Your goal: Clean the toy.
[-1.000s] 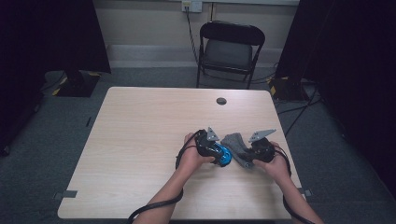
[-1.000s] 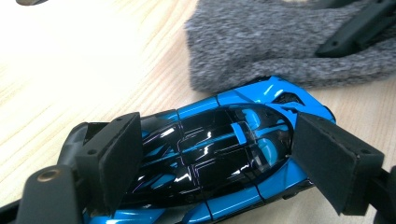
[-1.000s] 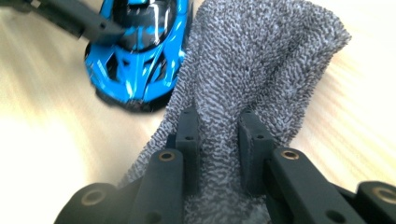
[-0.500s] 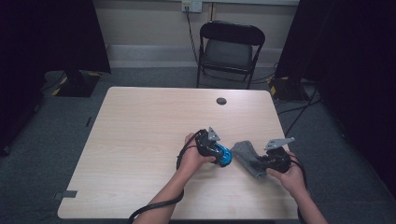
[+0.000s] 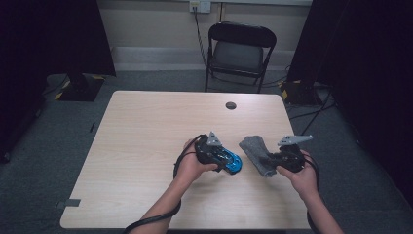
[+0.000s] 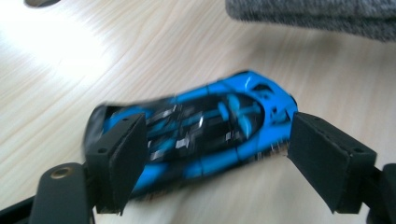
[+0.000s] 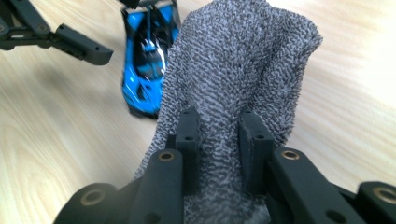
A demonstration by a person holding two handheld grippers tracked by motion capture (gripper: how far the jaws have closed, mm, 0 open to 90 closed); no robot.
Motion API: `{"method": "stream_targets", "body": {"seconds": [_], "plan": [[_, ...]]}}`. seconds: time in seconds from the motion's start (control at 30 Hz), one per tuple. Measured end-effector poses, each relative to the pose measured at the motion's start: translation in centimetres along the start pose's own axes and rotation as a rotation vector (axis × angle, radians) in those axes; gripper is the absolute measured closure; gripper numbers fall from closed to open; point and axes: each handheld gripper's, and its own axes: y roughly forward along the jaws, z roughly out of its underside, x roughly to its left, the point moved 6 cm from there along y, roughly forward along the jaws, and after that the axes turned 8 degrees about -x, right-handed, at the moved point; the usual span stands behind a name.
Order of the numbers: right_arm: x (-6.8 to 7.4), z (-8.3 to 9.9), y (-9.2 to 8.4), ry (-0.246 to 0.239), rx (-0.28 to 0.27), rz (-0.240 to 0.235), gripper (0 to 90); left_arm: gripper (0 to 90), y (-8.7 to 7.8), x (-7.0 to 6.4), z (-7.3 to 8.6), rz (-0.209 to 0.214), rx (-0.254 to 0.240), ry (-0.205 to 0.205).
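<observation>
- Toy car (image 6: 196, 140) lies on the desk (image 5: 146, 136) toward its near edge, right of the middle, and sits between the spread jaws of the left gripper (image 5: 229, 163).
- Left gripper's jaws have just been closing a little; in the left gripper view a gap shows at the right pad, so I judge the car bracketed, not yet squeezed.
- Long axis of the car runs from one pad to the other, so a grip would take it nose to tail.
- Right gripper (image 7: 219, 135) is pinched narrow on a grey cloth (image 7: 233, 84), which hangs lifted.
- Cloth is just to the right of the car, nearly touching it in the right gripper view; the right hand (image 5: 304, 178) is the nearer one for wiping.
</observation>
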Motion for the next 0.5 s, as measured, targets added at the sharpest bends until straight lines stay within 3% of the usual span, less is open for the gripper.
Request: {"method": "stream_targets", "body": {"seconds": [0.1, 0.5], "plan": [[0.8, -1.0, 0.6, -0.019, 0.004, -0.009, 73.2, 20.5, -2.1, 0.5, 0.5, -0.008, -0.012, -0.016], [3.7, -4.4, 4.2, -0.076, 0.016, -0.066, 73.1, 19.9, -5.9, 2.4, 3.9, -0.071, 0.015, -0.092]]}}
